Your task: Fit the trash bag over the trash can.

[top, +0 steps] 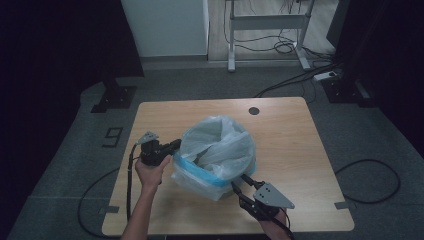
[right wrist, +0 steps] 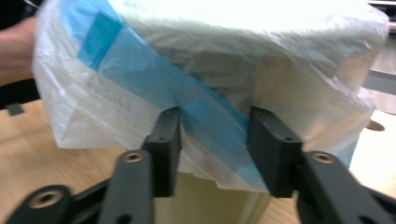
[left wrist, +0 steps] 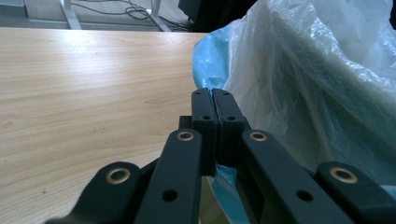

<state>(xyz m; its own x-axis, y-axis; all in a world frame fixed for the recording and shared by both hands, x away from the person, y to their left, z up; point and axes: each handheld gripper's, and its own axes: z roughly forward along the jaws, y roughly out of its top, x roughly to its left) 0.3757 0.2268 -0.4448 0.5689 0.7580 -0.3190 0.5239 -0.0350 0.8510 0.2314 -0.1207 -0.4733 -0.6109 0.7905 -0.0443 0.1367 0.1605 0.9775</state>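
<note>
A translucent white plastic bag (top: 217,145) with a blue band lines a pale bin (right wrist: 210,200) in the middle of the wooden table (top: 285,135). Its top billows loosely above the rim. My left gripper (top: 176,145) is at the bag's left side. Its jaws are pressed together (left wrist: 213,100), with a thin edge of the blue film (left wrist: 224,175) showing between them. My right gripper (top: 239,181) reaches in from the front right. Its jaws (right wrist: 214,140) stand apart, astride a hanging fold of the bag's blue band (right wrist: 205,109), without visibly squeezing it.
A dark round hole (top: 254,110) sits near the table's far edge. Bare wood lies to the right of the bin and behind it. On the floor beyond are a desk frame (top: 232,45), cables, a power strip (top: 325,76) and a white cabinet (top: 165,27).
</note>
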